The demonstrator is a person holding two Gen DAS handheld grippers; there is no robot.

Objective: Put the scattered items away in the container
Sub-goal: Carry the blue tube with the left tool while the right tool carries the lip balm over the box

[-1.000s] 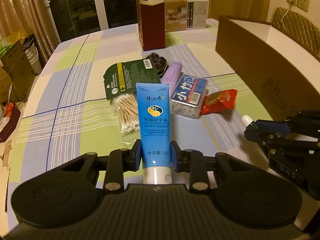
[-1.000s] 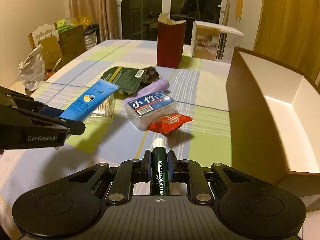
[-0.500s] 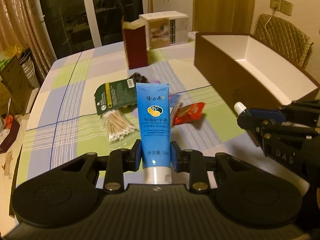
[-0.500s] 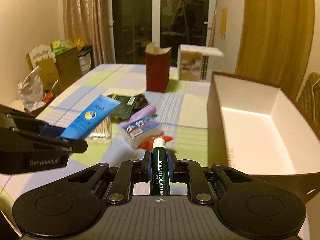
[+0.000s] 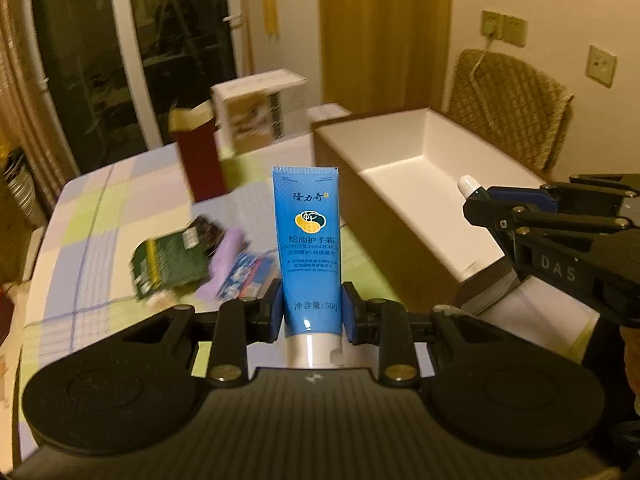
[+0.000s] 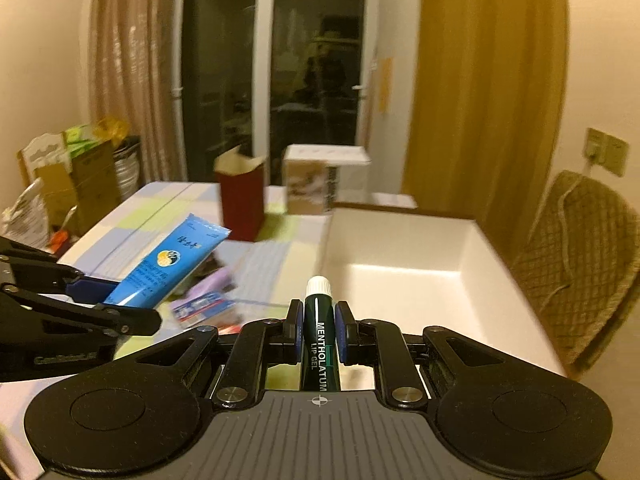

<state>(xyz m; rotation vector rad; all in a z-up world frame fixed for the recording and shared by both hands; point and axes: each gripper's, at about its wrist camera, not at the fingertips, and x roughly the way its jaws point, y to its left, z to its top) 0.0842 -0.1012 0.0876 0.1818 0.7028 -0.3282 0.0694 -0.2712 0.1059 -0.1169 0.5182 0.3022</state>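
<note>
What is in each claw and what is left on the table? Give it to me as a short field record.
left claw: shut on the blue hand cream tube, tube upright, cap end down
right claw: shut on the green lip gel stick, white cap pointing forward
container: open white-lined box, nothing visible inside
left on table: green packet, purple tube, blue-labelled clear box, all blurred
background: dark red carton, white carton

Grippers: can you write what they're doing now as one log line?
left gripper: shut on blue tube | right gripper: shut on lip gel | box: nothing visible inside
</note>
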